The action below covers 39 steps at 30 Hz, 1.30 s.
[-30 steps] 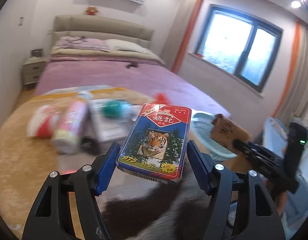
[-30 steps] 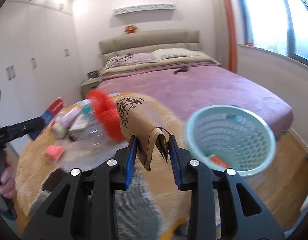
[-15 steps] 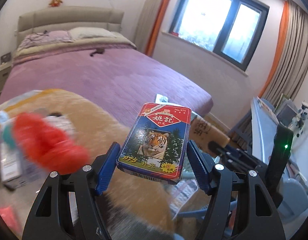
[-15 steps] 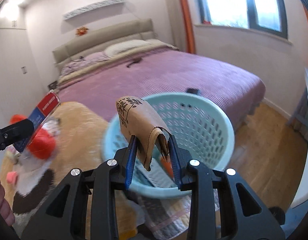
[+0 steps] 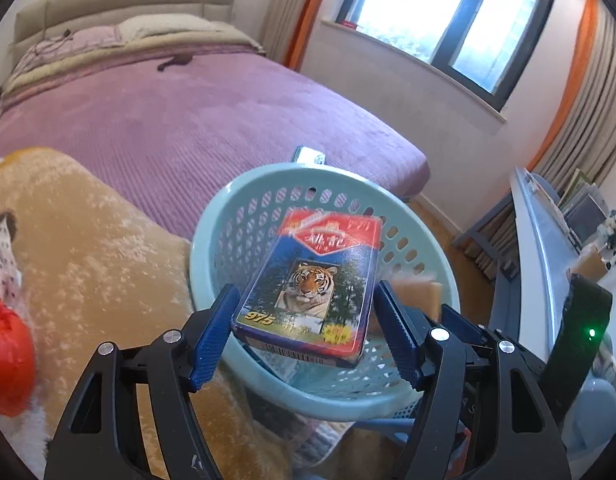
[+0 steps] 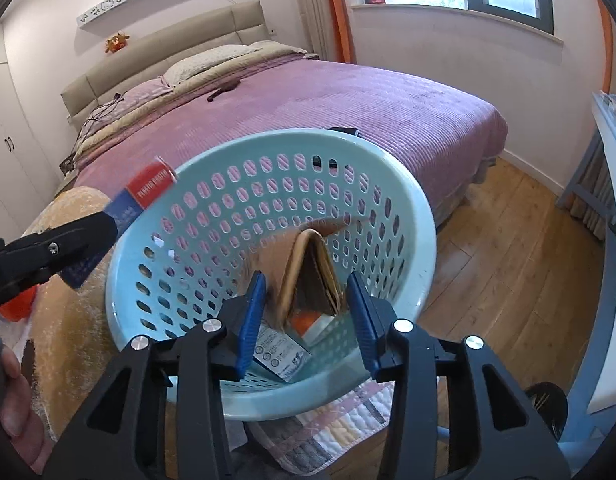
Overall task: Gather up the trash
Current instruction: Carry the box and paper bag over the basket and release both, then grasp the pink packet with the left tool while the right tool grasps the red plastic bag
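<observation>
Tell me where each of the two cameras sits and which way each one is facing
Left wrist: sits on the left gripper, looking down over the card box with a tiger into the teal basket; jaws opening, box still between them; the right gripper shows at right.
Right wrist: sits on the right gripper, looking down into the basket; jaws opening, the brown paper bag loose between them; the left gripper and a hand show at left.
Shared: basket, purple bed, window.
</observation>
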Motion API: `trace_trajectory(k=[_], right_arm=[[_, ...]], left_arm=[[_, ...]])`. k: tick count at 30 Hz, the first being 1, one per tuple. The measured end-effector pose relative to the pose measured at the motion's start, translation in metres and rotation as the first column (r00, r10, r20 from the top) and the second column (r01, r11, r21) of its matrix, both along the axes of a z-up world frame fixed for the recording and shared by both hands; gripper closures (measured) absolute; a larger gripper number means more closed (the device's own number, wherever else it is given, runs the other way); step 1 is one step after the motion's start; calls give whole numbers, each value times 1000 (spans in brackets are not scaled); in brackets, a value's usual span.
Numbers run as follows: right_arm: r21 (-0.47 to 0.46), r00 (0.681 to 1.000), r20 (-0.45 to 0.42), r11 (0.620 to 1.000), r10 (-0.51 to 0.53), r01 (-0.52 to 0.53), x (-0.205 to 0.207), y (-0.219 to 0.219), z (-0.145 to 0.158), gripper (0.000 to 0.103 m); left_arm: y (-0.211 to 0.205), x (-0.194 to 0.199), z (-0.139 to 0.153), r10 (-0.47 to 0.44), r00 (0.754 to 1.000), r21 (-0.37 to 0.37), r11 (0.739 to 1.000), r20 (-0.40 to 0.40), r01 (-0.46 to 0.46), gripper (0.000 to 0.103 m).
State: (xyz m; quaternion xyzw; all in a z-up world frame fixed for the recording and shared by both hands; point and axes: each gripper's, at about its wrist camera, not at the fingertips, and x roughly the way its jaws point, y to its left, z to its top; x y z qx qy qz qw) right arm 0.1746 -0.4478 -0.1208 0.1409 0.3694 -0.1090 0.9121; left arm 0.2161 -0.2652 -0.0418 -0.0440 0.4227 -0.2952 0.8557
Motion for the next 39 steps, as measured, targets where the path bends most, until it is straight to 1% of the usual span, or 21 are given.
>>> trace_trajectory(k=[1, 2, 4, 11, 17, 19, 23, 25, 27, 29, 30, 32, 33, 35, 37, 38, 39], right_arm=[[5, 1000, -2, 1000, 6, -6, 0, -1, 0, 60], [9, 1000, -2, 1000, 9, -9, 0, 0, 0, 59], [15, 1000, -1, 1000, 10, -10, -3, -1, 1, 59], [38, 999, 28, 999, 30, -31, -17, 9, 12, 59], [39, 995, 60, 996, 73, -76, -30, 32, 28, 59], [33, 993, 76, 995, 91, -94, -35, 43, 36, 59], [29, 986, 106, 990, 132, -135, -43, 64, 49, 59], [21, 979, 123, 986, 163, -166, -47, 79, 56, 58], [10, 973, 135, 981, 189, -192, -48, 91, 63, 55], [0, 961, 152, 973, 229, -232, -50, 107, 68, 54], [-5, 956, 159, 969, 245, -247, -52, 114, 70, 54], [-17, 944, 173, 959, 282, -283, -53, 131, 74, 53], [-20, 938, 178, 954, 298, -299, -53, 136, 74, 52], [-37, 924, 187, 942, 334, -333, -53, 152, 77, 47], [-59, 906, 201, 928, 372, -368, -53, 170, 79, 42], [-65, 900, 205, 923, 384, -379, -54, 176, 80, 39], [-74, 891, 208, 915, 403, -397, -53, 184, 81, 38]], left_arm=[[1, 1, 0, 1, 1000, -7, 1000, -6, -1, 28], [2, 1, 0, 6, 1000, -11, 1000, -4, -6, 26], [8, -2, 3, 14, 1000, -16, 1000, 4, -14, 25], [24, -22, 18, 12, 999, -55, 998, 35, -10, 25], [54, -45, 39, 43, 997, -107, 994, 71, -35, 25], [68, -56, 47, 64, 994, -118, 992, 86, -53, 25], [99, -77, 58, 134, 984, -99, 988, 120, -122, 25], [122, -89, 62, 173, 975, -92, 983, 136, -161, 25], [143, -100, 64, 220, 963, -69, 975, 158, -211, 24], [163, -109, 64, 274, 943, -31, 961, 187, -273, 19], [178, -114, 62, 324, 923, -2, 944, 206, -331, 19], [197, -120, 59, 370, 904, 19, 924, 214, -383, 18], [209, -122, 57, 398, 892, 34, 910, 215, -414, 18], [228, -125, 54, 446, 868, 63, 881, 220, -468, 18], [250, -128, 51, 499, 838, 81, 847, 221, -526, 18], [263, -126, 50, 524, 824, 88, 830, 216, -551, 14], [273, -124, 47, 558, 804, 110, 803, 205, -586, 12]])
